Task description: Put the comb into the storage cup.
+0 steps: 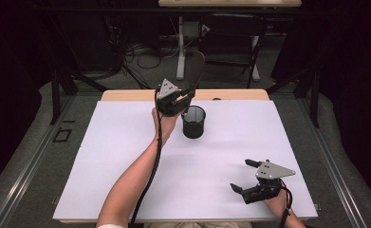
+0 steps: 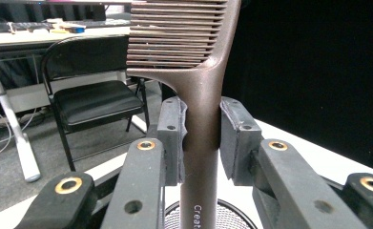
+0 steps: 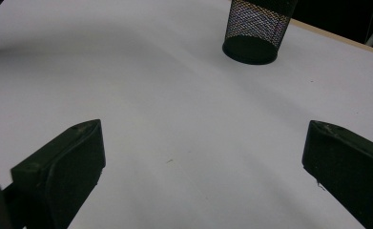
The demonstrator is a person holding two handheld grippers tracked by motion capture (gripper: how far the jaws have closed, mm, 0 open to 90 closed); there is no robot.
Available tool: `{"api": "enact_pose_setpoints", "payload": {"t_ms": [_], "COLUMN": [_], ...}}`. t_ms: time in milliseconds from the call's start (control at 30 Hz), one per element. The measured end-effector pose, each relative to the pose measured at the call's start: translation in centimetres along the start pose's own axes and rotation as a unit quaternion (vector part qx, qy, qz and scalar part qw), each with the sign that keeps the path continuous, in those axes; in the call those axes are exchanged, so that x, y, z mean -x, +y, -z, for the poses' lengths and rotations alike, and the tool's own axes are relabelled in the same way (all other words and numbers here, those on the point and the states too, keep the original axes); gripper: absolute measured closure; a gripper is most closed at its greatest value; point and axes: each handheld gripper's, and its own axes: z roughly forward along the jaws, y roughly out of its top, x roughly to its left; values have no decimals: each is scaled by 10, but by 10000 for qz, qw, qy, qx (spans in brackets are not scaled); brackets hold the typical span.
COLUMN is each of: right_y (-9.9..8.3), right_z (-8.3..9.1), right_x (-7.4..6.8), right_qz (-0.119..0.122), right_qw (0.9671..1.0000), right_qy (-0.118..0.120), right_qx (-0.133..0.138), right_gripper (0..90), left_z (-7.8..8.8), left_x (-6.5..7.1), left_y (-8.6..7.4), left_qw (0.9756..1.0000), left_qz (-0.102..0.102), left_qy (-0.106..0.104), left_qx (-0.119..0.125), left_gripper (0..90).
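Two grippers, one comb and one mesh cup are on or over a white surface (image 1: 126, 156).

Nearest the person, at the front right corner of the surface, the right gripper (image 1: 247, 176) is held in a hand just above the white sheet. Its jaws are spread wide apart with nothing between them — in the right gripper view (image 3: 198, 157) only bare white sheet lies in the gap.

Farther back, near the middle of the far half, stands the single black mesh cup (image 1: 193, 121), upright with its mouth open to the top.

Just beside the cup, on its left, the left gripper (image 1: 185, 95) is raised by a hand on an outstretched forearm. Its jaws are closed on the handle of the one brown comb (image 2: 199, 143). The comb's long axis runs straight up and down — handle end pointing down over the rim of the cup, toothed head (image 1: 195, 66) pointing up, with the teeth running sideways.

Beyond the surface's far edge sits one black folding chair (image 2: 91, 100) on a grey floor.
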Motion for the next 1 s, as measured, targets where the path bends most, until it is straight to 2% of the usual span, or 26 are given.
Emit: {"api": "enact_pose_setpoints", "payload": {"t_ms": [233,867,1000], "right_y": [0,0,0], "right_z": [0,0,0], "right_x": [0,0,0], "right_qz": [-10,6,-10], "right_qw": [10000,10000,10000], "right_qy": [12,12,19], "right_qx": [-1,-2,1], "right_gripper": [4,4,4], "left_z": [-4,-12,-15], "left_x": [0,1,0], "left_y": [-2,-9,-12], "left_qw": [10000,9996,9996], "left_qz": [-96,-124,-53], "left_qy": [-23,-10,-32], "left_qx": [11,255,265], "left_gripper": [723,723,723]}}
